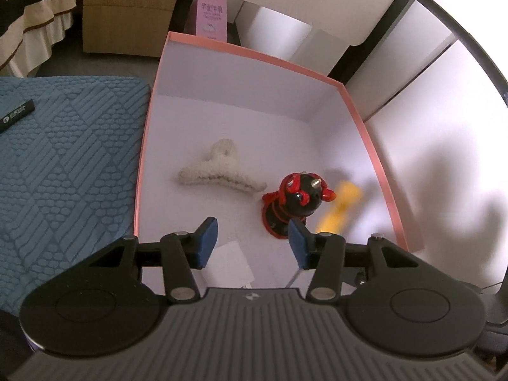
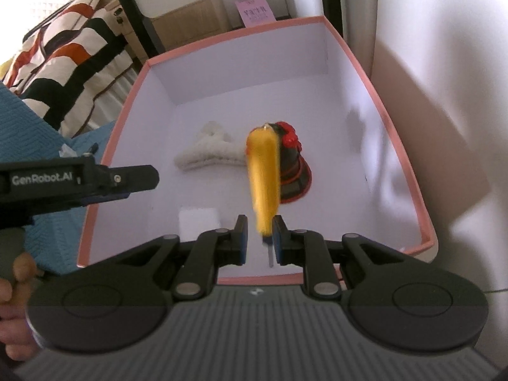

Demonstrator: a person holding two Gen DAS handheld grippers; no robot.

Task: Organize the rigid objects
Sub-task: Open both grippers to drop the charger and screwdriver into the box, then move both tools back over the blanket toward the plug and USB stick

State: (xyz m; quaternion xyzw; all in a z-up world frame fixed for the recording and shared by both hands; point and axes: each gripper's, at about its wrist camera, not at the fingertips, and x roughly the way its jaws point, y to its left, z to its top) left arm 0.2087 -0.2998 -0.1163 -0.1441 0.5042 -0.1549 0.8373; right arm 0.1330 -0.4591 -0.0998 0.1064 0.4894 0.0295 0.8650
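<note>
- Right gripper, bottom centre of the right view: jaws slightly apart around the blurred yellow tool; whether it is gripped or let go, I cannot tell.
- Left gripper, bottom centre of the left view: jaws wide open, empty, above the pink box, probably to keep clear.
- Mid-frame, on the box floor: 1 figurine, 1 fluffy clip, sorted together.

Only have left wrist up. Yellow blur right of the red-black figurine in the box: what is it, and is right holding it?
Observer: A yellow-handled tool with a metal tip, standing between the right gripper fingers over the pink box.
Operator: Clamped?
Observer: Doesn't look so. The jaws are apart, a gap shows on the handle's left side, and the handle is motion-blurred while the fingers are sharp.
Operator: Any clash with mine?
Observer: The left gripper hangs over the box's left rim, apart from the tool.
</note>
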